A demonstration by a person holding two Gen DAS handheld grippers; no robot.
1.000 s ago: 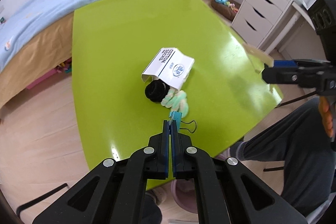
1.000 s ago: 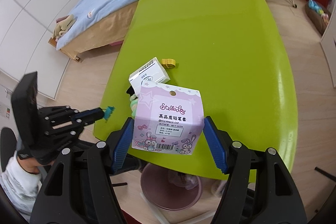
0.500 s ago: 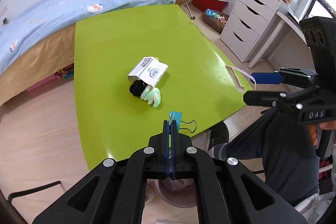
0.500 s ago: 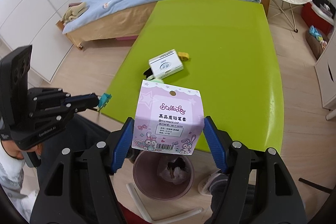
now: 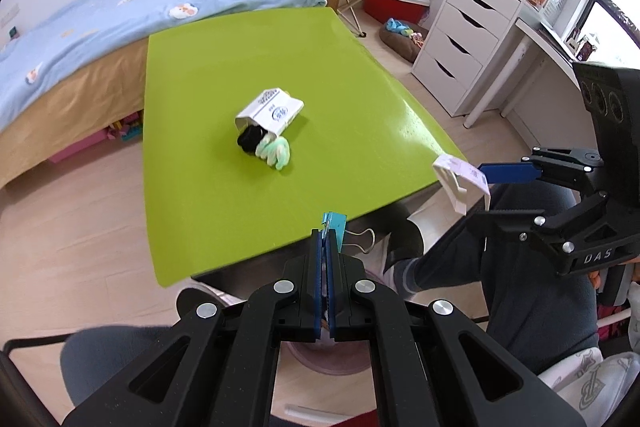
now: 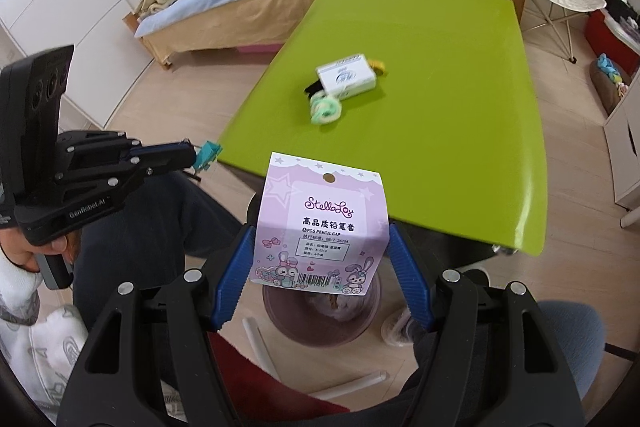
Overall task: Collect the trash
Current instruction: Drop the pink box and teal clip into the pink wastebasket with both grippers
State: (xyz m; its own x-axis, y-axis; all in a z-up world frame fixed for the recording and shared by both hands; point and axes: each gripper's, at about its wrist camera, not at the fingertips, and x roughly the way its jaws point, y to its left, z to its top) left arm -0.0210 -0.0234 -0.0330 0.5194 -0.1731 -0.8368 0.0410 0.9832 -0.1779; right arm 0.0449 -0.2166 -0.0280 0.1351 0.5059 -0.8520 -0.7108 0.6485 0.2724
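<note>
right hand-held gripper has the pencil cap package pinched between its half-spread fingers right above the trash bin, ready to drop, while the left hand-held gripper is clamped tight on a teal binder clip

The green surface is smooth and glossy. The pencil-cap packet is printed paper card; ribbed blue pads flank it at 3 and 9 o'clock.

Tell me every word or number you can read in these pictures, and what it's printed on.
"StellaLou", "PENCIL CAP": purple packet in the right gripper; its Chinese lines, code numbers and barcode are too small.
"DAS": right gripper body, seen from the left wrist.
"GenRobot.AI": left gripper body.
White box: printing blurred, unreadable.
</note>
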